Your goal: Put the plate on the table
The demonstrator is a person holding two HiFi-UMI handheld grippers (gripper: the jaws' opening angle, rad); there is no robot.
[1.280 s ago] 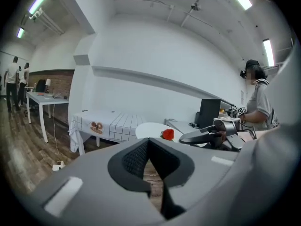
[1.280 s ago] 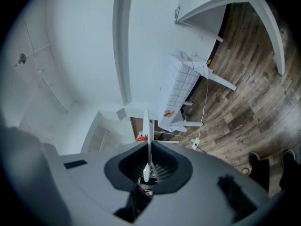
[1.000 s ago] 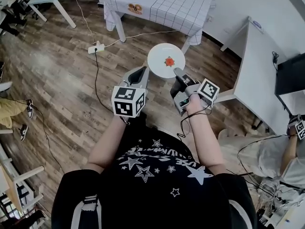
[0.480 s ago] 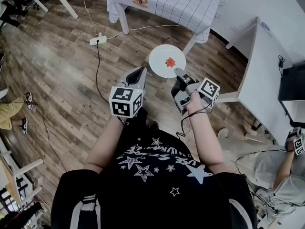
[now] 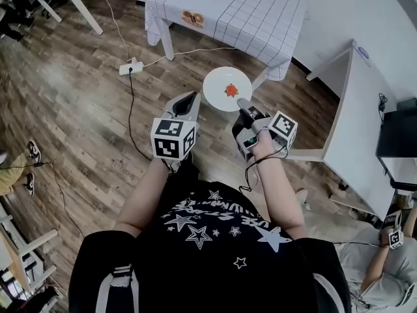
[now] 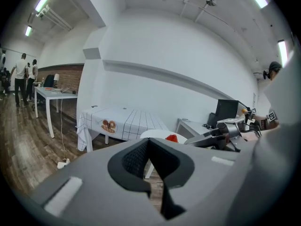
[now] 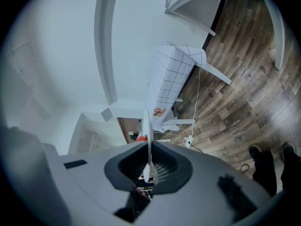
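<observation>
"As the right gripper [image 5: 242, 102] stands now, what is between its jaws?" the trainee asks.

"The plate [image 5: 220, 82]. In the right gripper view the jaws are drawn narrow and the pads are clamped on the near rim, which shows there edge-on as a thin white line."

"Where does the rest of the plate lie relative to that gripper?"

"It runs forward from the jaw tips, away from the person. From the head view its face is up and it looks roughly level. A small red item [image 5: 231, 90] rests on it, just ahead of the jaw tips near the plate's middle."

"Is the plate set down?"

"No. It hangs in the air over the wooden floor [image 5: 78, 103], carried at the rim only. The table [image 5: 247, 12], covered with a checked cloth, stands ahead of the gripper, beyond the plate's far rim."

"And the left gripper [image 5: 194, 97]?"

"It is level with the right gripper, on its left. Its jaws are closed together with nothing between them, as the left gripper view shows. The tips point forward, just beside the plate's left near rim, and are not clamped on it."

"Anything else near the grippers?"

"A white power strip [image 5: 131, 66] with its cable lies on the floor, ahead of the left gripper and to its left, well apart."
</observation>
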